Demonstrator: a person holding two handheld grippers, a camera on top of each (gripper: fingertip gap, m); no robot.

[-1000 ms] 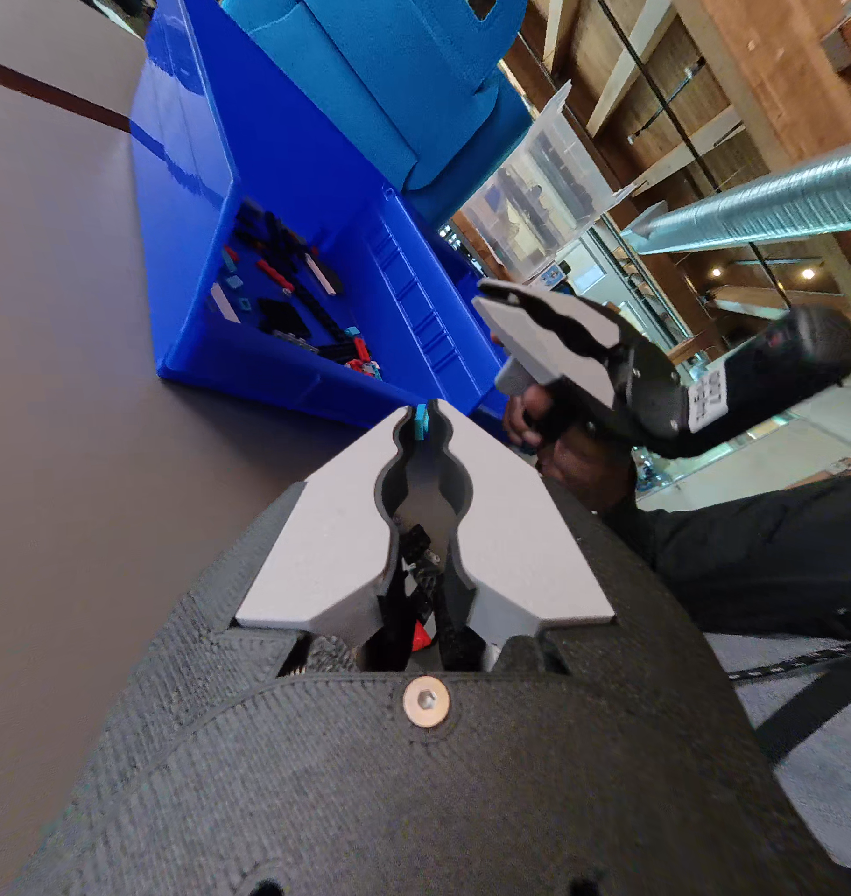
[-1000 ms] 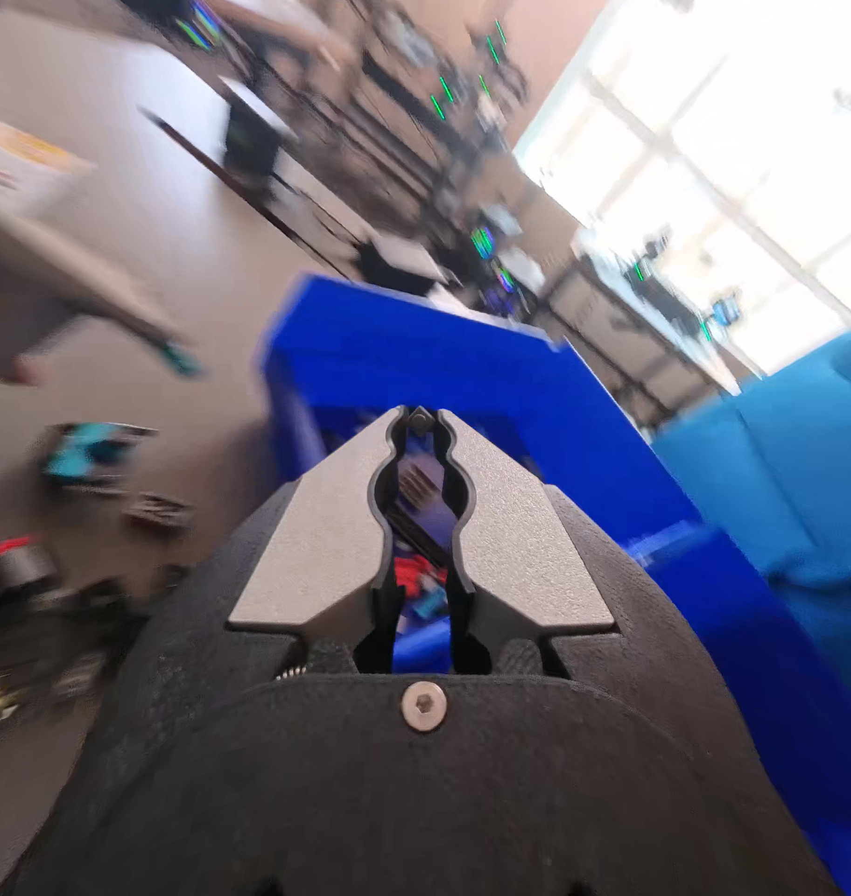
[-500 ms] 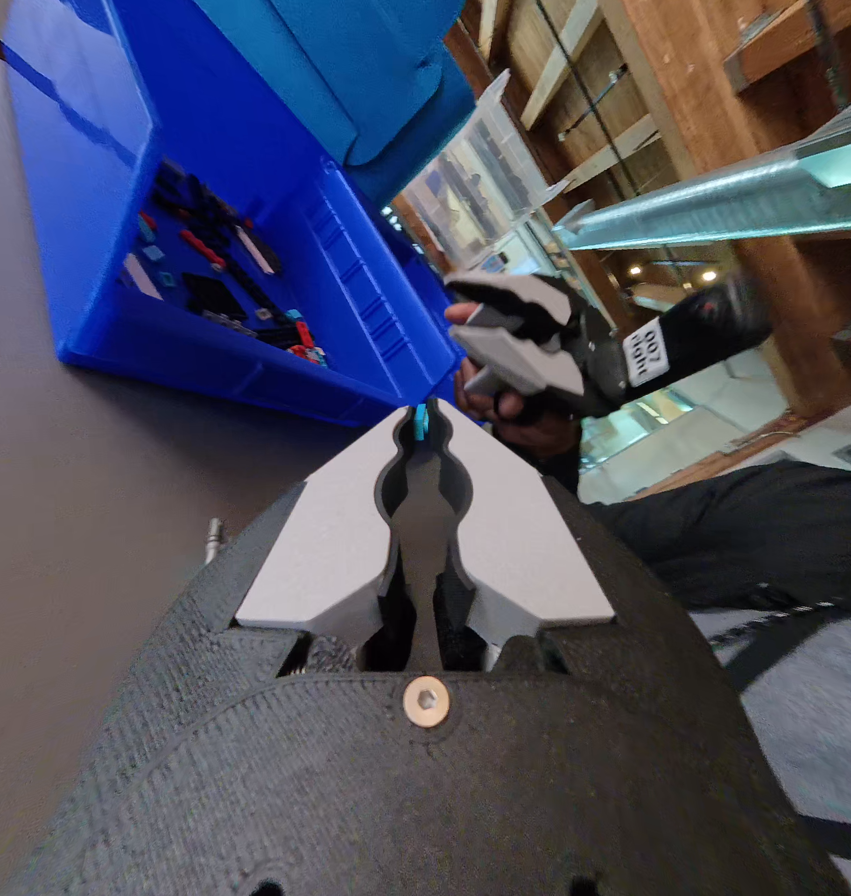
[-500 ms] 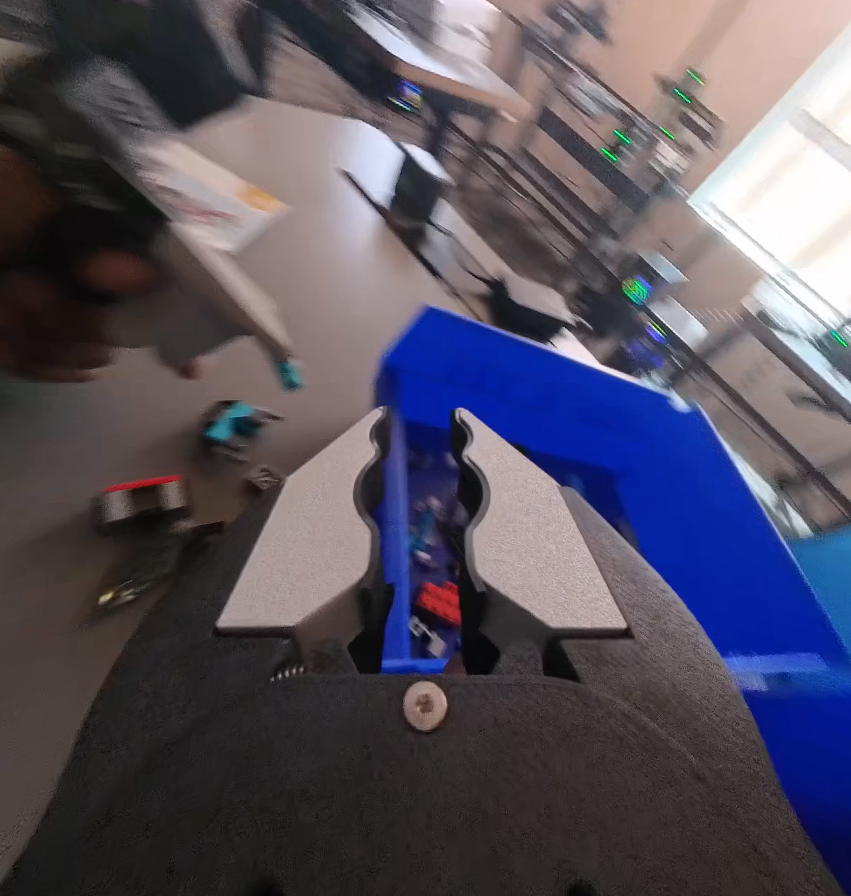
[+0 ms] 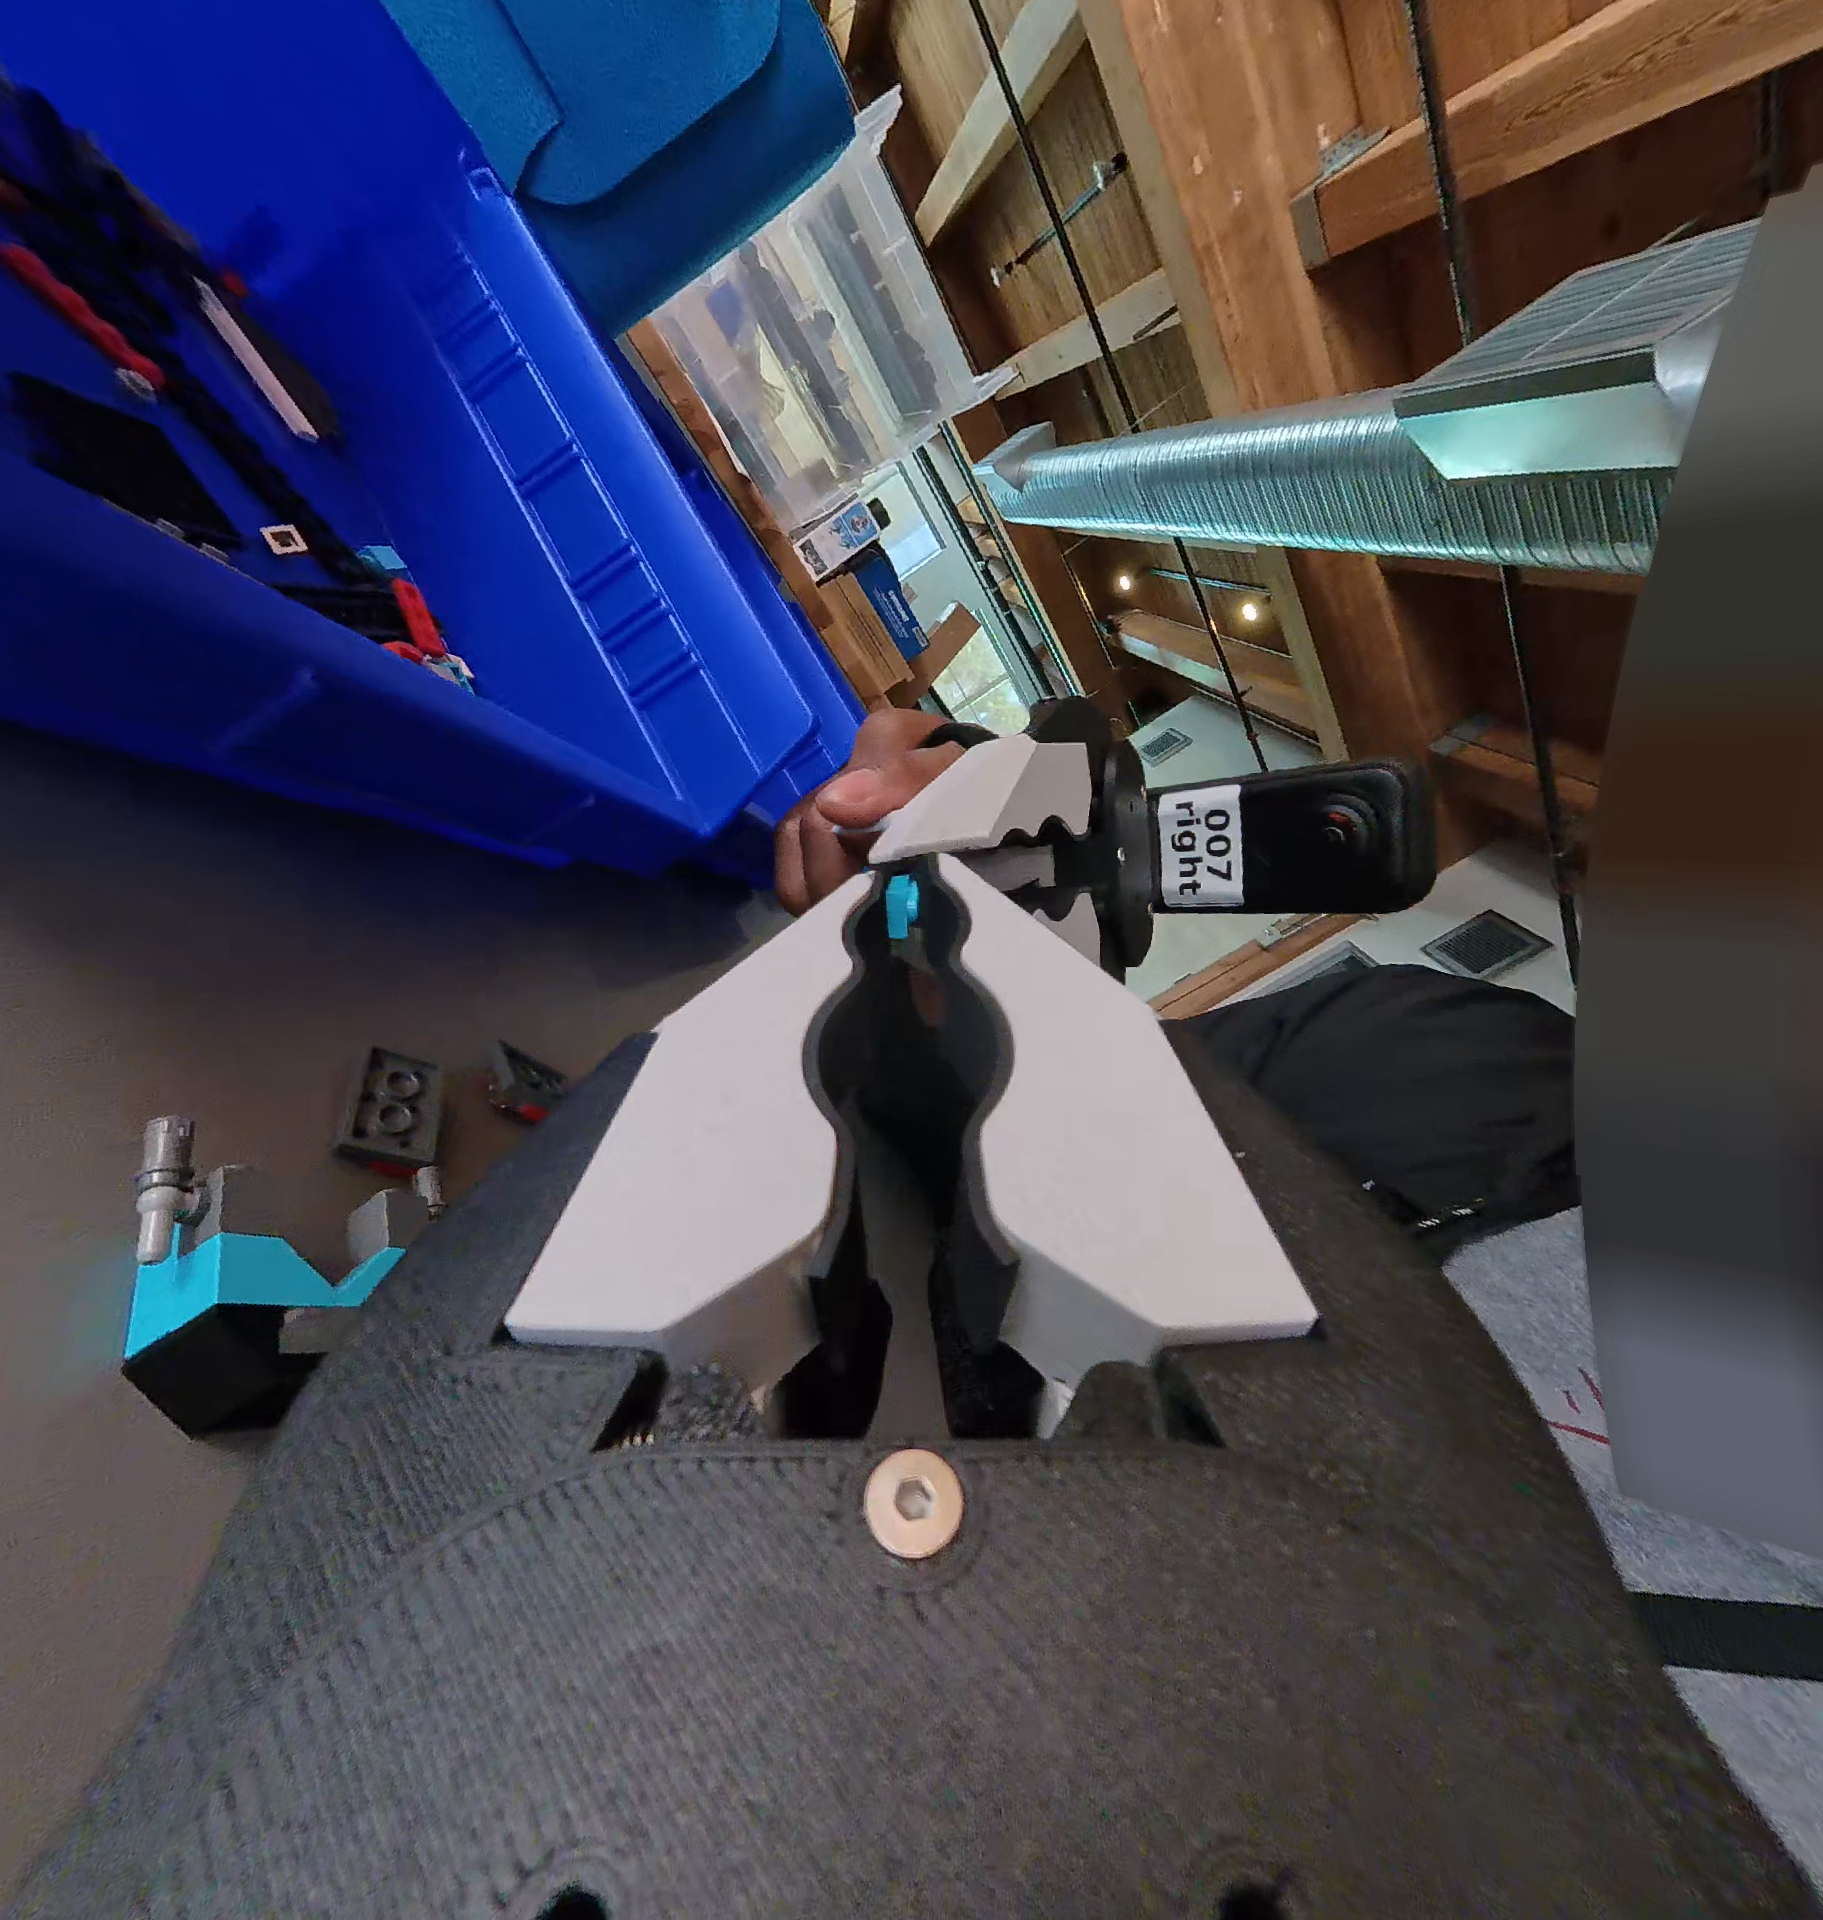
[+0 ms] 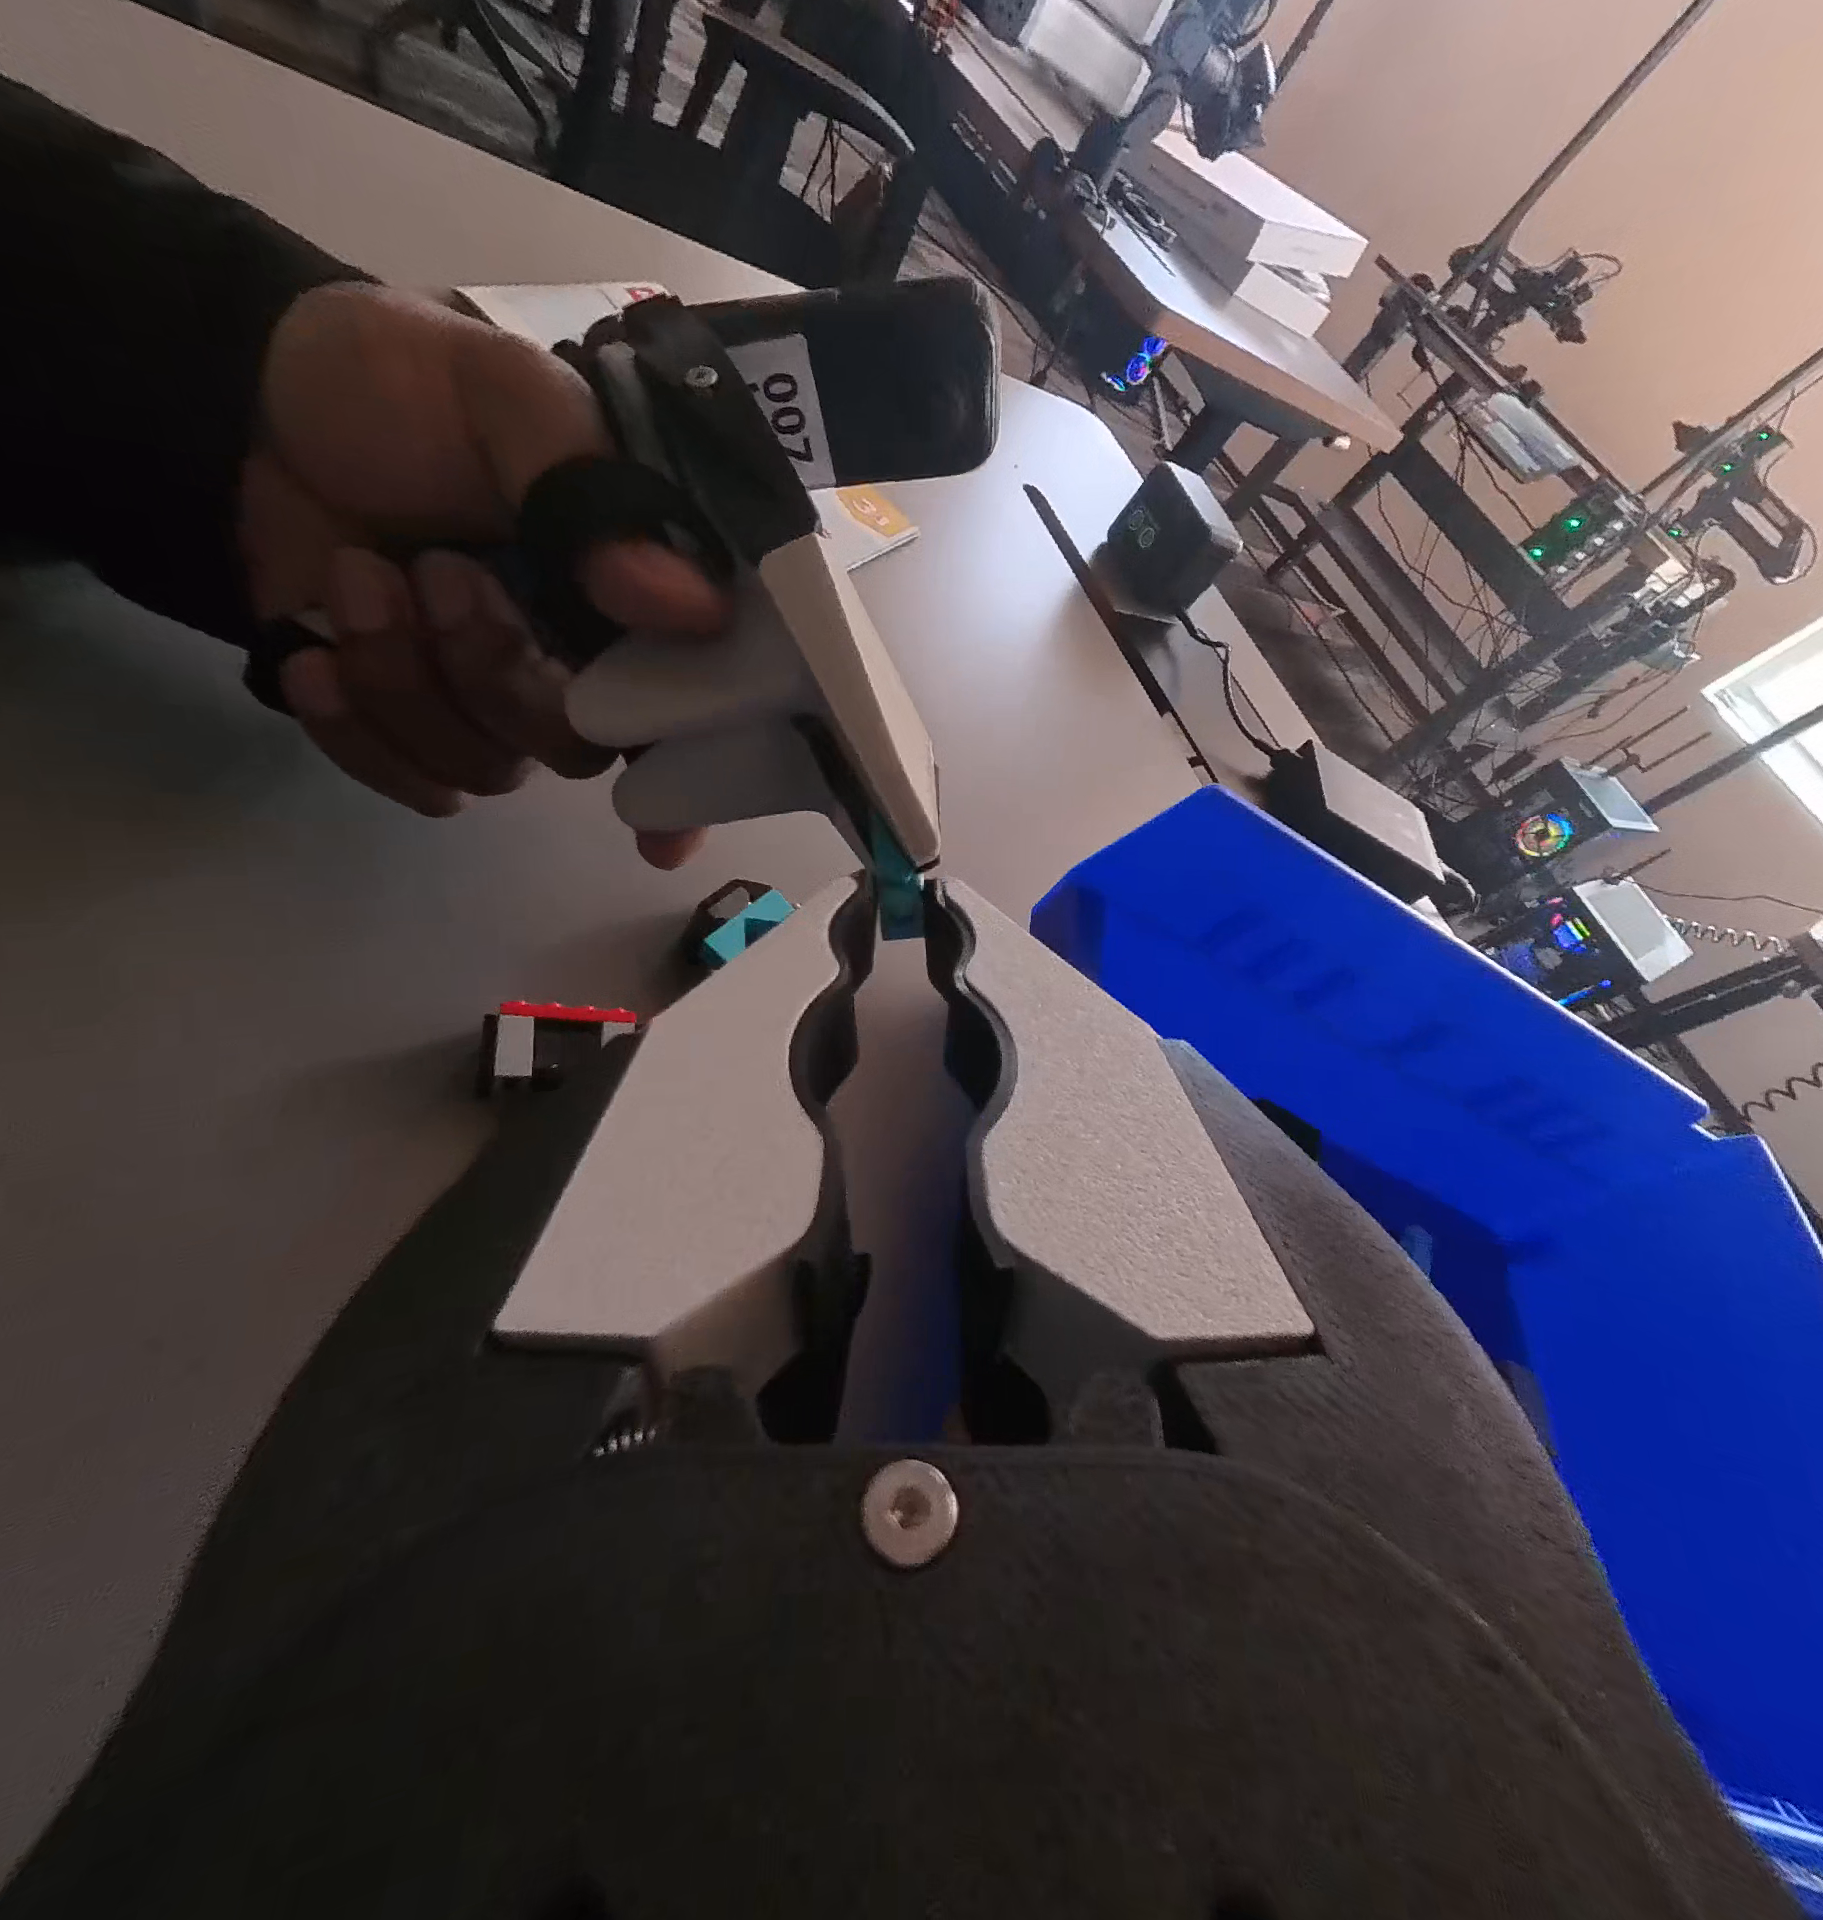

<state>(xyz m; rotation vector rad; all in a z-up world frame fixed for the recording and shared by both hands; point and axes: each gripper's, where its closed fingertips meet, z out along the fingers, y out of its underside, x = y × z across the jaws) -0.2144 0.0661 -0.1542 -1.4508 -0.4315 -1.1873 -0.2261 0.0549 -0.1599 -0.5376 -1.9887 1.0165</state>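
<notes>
Currently: left gripper [image 5: 899, 883] and right gripper [image 6: 899, 896] meet tip to tip over one small teal piece [image 5: 899, 906].
Item by item from the left: a teal-and-black block [image 5: 232, 1299] and a grey stud plate [image 5: 393, 1112] lie on the table [image 5: 107, 935], with the blue bin [image 5: 574, 582] behind. My left gripper pinches the teal piece at its very tips, held above the table. My right jaws are narrowed around that piece, but I cannot tell if they touch it. I judge the hold shallow, so I would keep both tools in line and avoid twisting.
</notes>
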